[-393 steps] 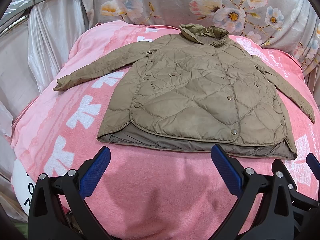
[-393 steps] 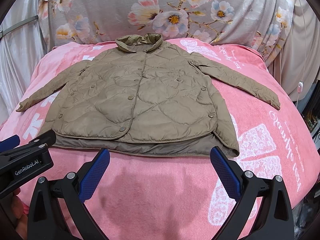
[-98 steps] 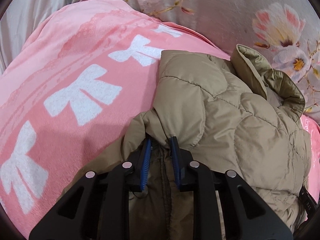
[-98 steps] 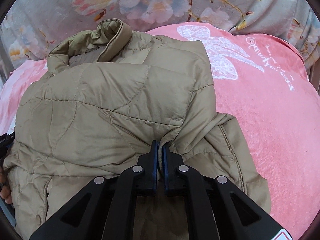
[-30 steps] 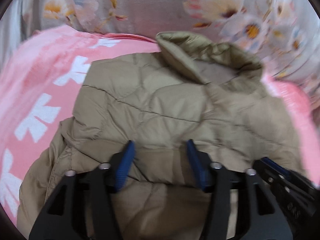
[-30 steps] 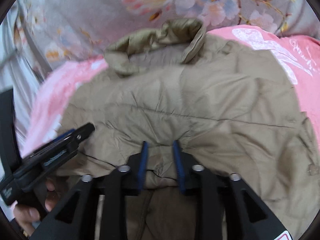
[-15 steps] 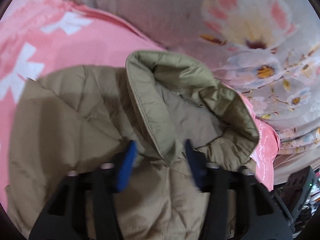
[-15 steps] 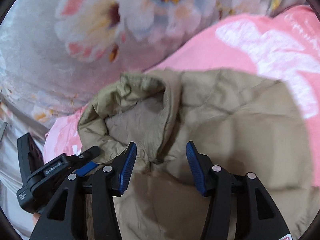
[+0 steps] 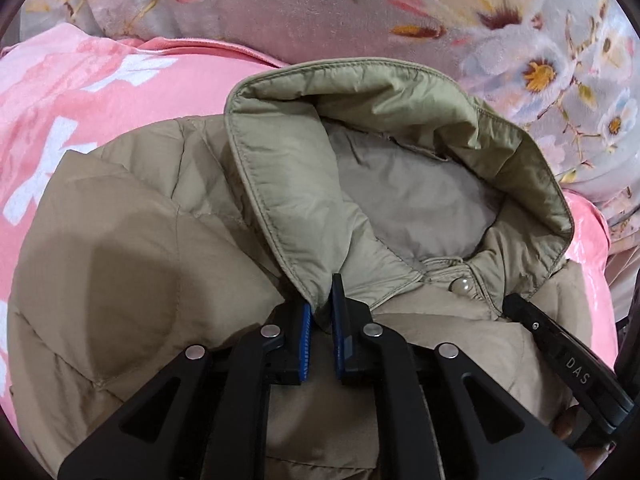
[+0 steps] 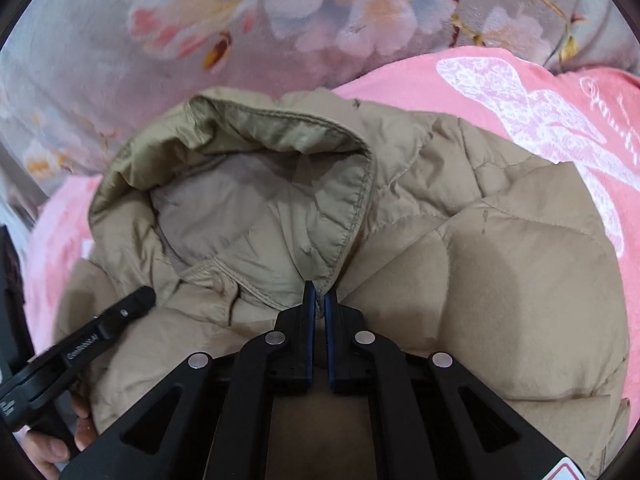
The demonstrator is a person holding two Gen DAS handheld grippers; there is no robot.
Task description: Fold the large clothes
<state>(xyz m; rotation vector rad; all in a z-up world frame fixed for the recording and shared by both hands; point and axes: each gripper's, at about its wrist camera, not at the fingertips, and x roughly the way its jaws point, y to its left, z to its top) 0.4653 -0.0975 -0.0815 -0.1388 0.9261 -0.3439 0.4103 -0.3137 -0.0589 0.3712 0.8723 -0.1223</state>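
Note:
The tan quilted jacket (image 9: 120,260) lies on the bed with its sleeves folded in and its stand-up collar (image 9: 288,200) at the far end. My left gripper (image 9: 320,300) has the collar's left front edge between its blue pads, and its jaws are closing on it. In the right wrist view my right gripper (image 10: 317,294) is shut on the collar (image 10: 280,152) at its right front edge, with the jacket's body (image 10: 500,300) spreading to the right. Each view shows a black finger of the other gripper (image 9: 560,356) (image 10: 100,336) close beside it.
A pink blanket (image 9: 60,80) (image 10: 540,112) with white prints covers the bed under the jacket. Grey floral fabric (image 9: 320,8) rises right behind the collar. A person's hand (image 10: 48,452) shows at the lower left of the right wrist view.
Both grippers moved forward from the jacket's body to the collar. They stood open half a second ago and have since closed onto the collar's two front edges.

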